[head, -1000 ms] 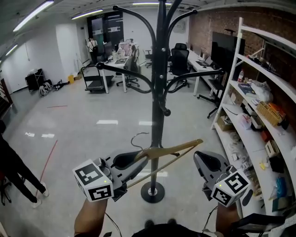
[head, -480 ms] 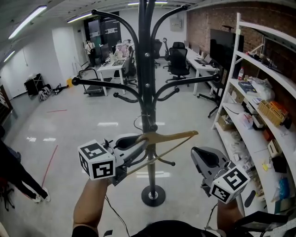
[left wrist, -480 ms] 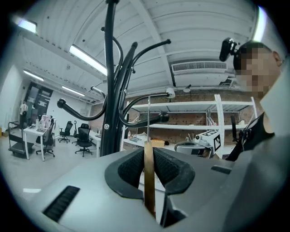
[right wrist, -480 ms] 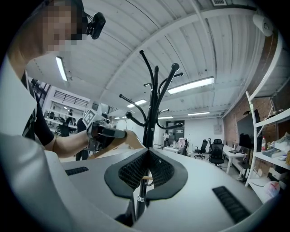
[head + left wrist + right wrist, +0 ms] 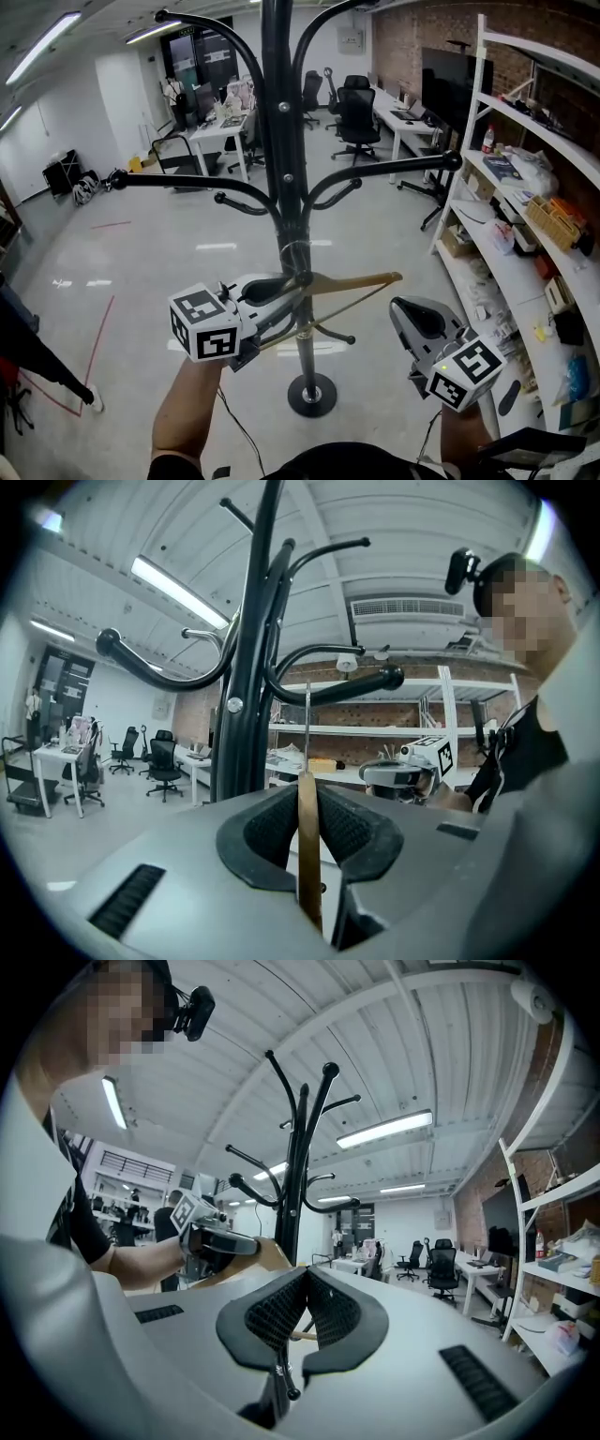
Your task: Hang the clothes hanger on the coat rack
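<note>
In front of the black coat rack [image 5: 278,141], the left gripper [image 5: 281,289] pinches the wooden clothes hanger [image 5: 361,280]. In the left gripper view the wood [image 5: 307,855] stands edge-on, clamped between the ribbed pads [image 5: 345,825], with its wire hook rising straight above. The hanger lies across the rack's pole, below the lower curved arms, its free end reaching right. Whether the hook touches the pole cannot be told. To the right, apart from the hanger, the right gripper [image 5: 412,309] has its fingers pressed together on nothing [image 5: 306,1273]. White shelving [image 5: 487,112] lines the right side.
</note>
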Demonstrator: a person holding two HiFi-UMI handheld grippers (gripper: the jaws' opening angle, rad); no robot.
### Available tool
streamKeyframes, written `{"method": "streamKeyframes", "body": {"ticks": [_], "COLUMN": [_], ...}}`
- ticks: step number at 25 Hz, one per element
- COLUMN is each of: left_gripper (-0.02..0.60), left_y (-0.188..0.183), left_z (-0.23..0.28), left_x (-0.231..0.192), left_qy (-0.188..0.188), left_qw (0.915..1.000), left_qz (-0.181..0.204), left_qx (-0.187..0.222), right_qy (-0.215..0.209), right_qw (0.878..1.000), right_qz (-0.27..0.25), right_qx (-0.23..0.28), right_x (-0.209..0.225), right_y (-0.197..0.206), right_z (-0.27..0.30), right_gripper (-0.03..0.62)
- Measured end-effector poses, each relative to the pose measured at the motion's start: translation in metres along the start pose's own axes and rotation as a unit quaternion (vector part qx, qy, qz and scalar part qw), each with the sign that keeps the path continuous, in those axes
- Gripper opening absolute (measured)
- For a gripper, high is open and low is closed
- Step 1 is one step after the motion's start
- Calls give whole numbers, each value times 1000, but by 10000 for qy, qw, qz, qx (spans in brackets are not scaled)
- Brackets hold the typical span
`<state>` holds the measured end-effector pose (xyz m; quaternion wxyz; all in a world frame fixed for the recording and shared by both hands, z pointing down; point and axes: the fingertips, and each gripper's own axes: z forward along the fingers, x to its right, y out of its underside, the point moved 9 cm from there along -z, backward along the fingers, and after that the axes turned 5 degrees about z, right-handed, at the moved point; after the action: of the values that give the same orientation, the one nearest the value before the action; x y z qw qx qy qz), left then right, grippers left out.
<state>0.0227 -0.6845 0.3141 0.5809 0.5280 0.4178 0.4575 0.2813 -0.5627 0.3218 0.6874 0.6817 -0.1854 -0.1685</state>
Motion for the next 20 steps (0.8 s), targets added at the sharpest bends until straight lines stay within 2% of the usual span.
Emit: {"method": "streamKeyframes", "body": {"ticks": [5, 11, 20], "left_gripper": [52, 52, 55], "left_y": [8, 11, 14], "left_z": [2, 4, 5], "left_x": [-5, -9, -12], "left_qy": [222, 360, 44], "left_qw": [9997, 9991, 9984], "left_qz": [-54, 92, 431], "left_qx": [36, 205, 373], "right_qy": [-21, -22, 23], "right_qw": [9999, 9999, 9999], "right_qz": [78, 67, 83], "right_qx": [-65, -125, -94], "right_x": [0, -2, 1], "right_y": [6, 11, 11], "right_z": [5, 5, -5], "right_gripper": [5, 5, 5]}}
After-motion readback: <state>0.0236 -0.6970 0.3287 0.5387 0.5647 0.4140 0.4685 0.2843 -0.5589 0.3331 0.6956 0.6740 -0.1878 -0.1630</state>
